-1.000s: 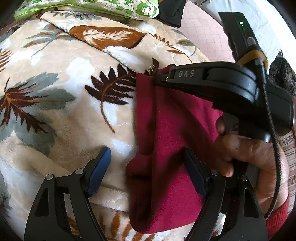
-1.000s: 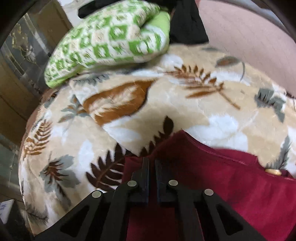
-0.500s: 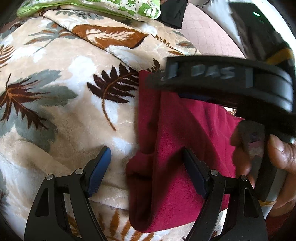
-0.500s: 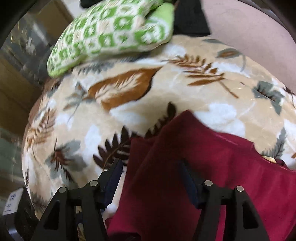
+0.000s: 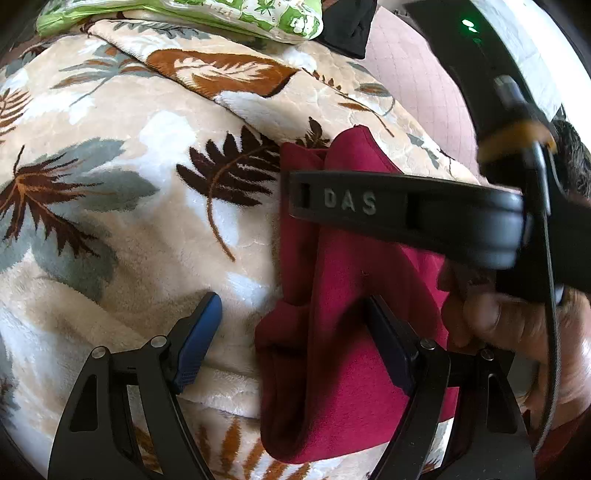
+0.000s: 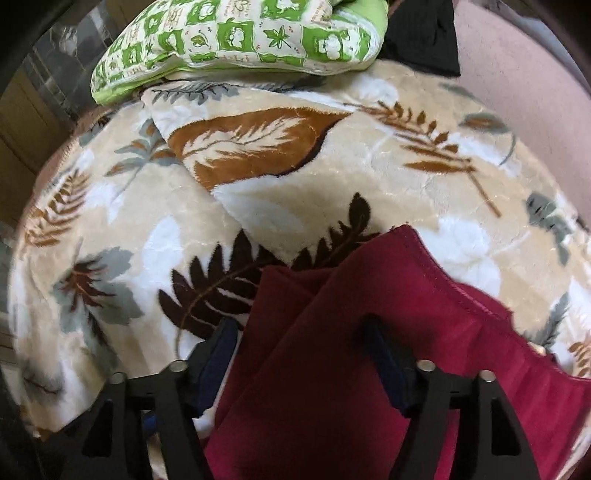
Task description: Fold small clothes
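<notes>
A dark red garment (image 5: 332,295) lies folded lengthwise on the leaf-print blanket (image 5: 129,229). My left gripper (image 5: 295,332) is open and points down at the garment's near end. Its right pad rests over the cloth and its left pad over the blanket. My right gripper (image 6: 299,343) hovers over the garment's (image 6: 369,314) far part. Its jaws are closing, with a fold of red cloth lying between them and not pinched. In the left wrist view the right gripper's finger (image 5: 351,203) crosses above the garment, held by a hand (image 5: 517,325).
A green and white patterned pillow (image 6: 240,37) lies at the far edge of the blanket, with a black cloth (image 6: 421,33) beside it. A pink quilted cover (image 5: 417,92) stretches to the right. Bare blanket (image 6: 110,221) spreads to the left of the garment.
My right gripper went from shut on the garment's far edge to open, letting the cloth drop, and it rolled and shifted a little. My left gripper stayed still.
</notes>
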The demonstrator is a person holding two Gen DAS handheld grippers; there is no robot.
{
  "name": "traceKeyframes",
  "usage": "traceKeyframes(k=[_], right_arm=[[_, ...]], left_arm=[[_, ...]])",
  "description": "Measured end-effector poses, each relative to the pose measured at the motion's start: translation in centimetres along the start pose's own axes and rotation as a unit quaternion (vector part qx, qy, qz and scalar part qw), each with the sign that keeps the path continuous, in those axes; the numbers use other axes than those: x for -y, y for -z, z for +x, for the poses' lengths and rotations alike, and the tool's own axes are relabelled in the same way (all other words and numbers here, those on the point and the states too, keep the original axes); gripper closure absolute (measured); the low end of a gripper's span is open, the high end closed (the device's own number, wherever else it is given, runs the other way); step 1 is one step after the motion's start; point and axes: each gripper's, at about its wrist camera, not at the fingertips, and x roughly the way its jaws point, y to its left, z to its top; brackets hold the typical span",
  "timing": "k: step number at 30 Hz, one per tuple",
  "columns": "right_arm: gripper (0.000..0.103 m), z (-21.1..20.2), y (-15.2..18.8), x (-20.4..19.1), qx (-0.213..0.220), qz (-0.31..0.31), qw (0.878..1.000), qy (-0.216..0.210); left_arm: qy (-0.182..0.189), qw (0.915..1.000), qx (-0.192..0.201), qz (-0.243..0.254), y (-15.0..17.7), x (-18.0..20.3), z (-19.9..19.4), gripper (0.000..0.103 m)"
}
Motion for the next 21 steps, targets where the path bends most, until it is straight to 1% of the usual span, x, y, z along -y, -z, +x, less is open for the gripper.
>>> traceKeyframes(k=[1, 2, 3, 5, 7, 8, 10, 13, 14, 16, 18, 20, 21], right_arm=[[0.051, -0.2, 0.1, 0.0, 0.006, 0.001, 1.000, -0.001], [0.058, -0.5, 0.3, 0.5, 0.012, 0.009, 1.000, -0.006], [0.061, -0.8, 0.5, 1.2, 0.018, 0.025, 0.999, -0.020], [0.075, -1.2, 0.8, 2.2, 0.024, 0.050, 0.997, -0.048], [0.079, -1.8, 1.1, 3.1, 0.036, 0.070, 0.994, -0.074], [0.082, -1.9, 1.2, 3.2, 0.039, 0.076, 0.993, -0.081], [0.085, -2.3, 1.5, 3.7, 0.049, 0.091, 0.990, -0.099], [0.088, -3.2, 2.0, 4.6, 0.066, 0.117, 0.983, -0.123], [0.088, -3.5, 2.0, 4.8, 0.070, 0.123, 0.981, -0.131], [0.089, -4.1, 2.2, 5.2, 0.075, 0.134, 0.978, -0.143], [0.089, -4.3, 2.3, 5.8, 0.078, 0.145, 0.974, -0.154], [0.089, -4.3, 2.5, 6.3, 0.078, 0.152, 0.973, -0.158], [0.089, -4.3, 2.5, 6.4, 0.077, 0.154, 0.972, -0.159]], left_arm=[[0.000, 1.0000, 0.000, -0.001, 0.0, 0.1, 0.0, 0.023], [0.000, 1.0000, 0.000, -0.001, 0.0, 0.1, 0.0, 0.023], [0.000, 1.0000, 0.000, -0.001, 0.0, 0.1, 0.0, 0.023], [-0.001, 1.0000, 0.001, 0.000, 0.1, 0.2, 0.0, 0.023], [-0.002, 1.0000, 0.001, 0.002, 0.1, 0.3, 0.0, 0.023], [0.000, 1.0000, 0.002, 0.002, 0.1, 0.3, 0.0, 0.023], [0.014, 0.9999, 0.003, -0.003, 0.1, 0.3, -0.1, 0.023], [0.076, 0.9968, 0.001, -0.025, -0.1, 0.1, -0.2, 0.023], [0.089, 0.9956, -0.002, -0.028, -0.1, 0.2, -0.2, 0.023], [0.083, 0.9964, 0.002, -0.017, -0.1, 0.6, -0.3, 0.023], [0.073, 0.9973, -0.004, -0.001, 0.1, 1.1, 0.0, 0.023], [0.075, 0.9972, -0.011, 0.004, 0.3, 1.5, 0.3, 0.032], [0.069, 0.9975, -0.011, 0.009, 0.5, 1.7, 0.5, 0.039]])
